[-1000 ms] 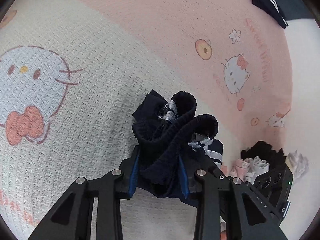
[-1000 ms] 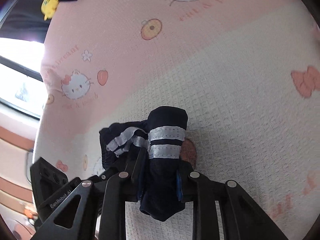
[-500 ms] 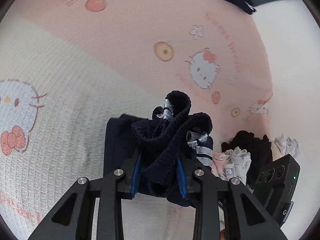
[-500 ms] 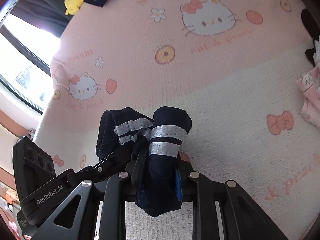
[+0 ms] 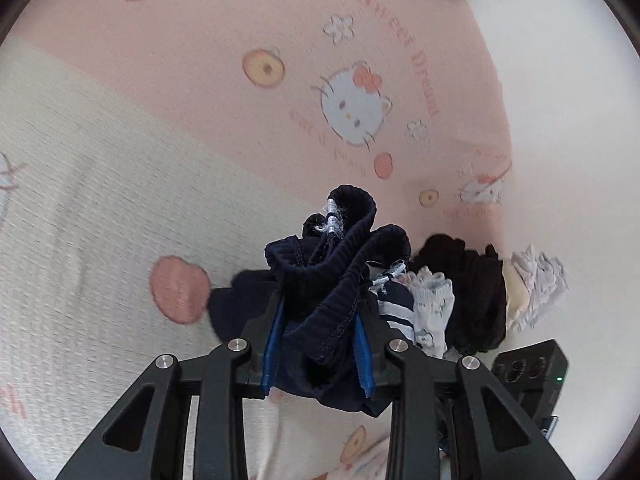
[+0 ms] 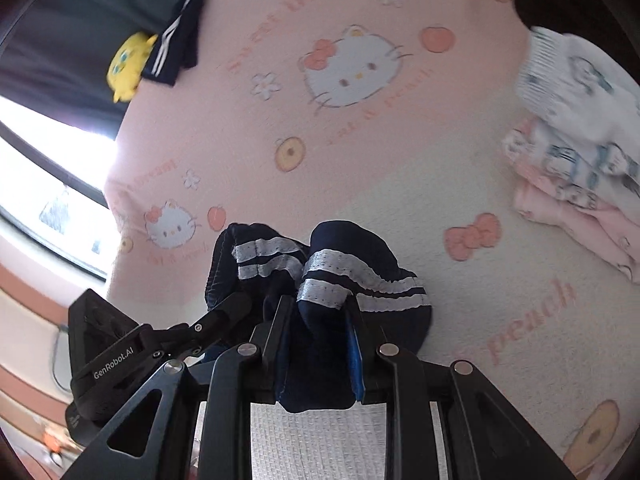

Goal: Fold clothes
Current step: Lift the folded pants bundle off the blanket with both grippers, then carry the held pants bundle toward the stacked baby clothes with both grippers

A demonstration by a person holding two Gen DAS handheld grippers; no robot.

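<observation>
Both tools, left tool [image 5: 318, 344] and right tool [image 6: 316, 350], clamp the navy garment [image 6: 340, 280] above a Hello Kitty blanket [image 6: 360, 128]; a window [image 6: 44, 168] lies left.

Daylight is soft and even on the blanket [image 5: 168, 168]. The window [image 6: 48, 168] at left of the right wrist view is blown out. Both views bend strongly toward dark round edges. The folded clothes [image 6: 576, 128] are motion-blurred.

Navy garment [image 6: 340, 276] – white stripes, pink-and-cream cartoon-cat blanket [image 6: 360, 128], yellow plush toy [image 6: 126, 65]
</observation>
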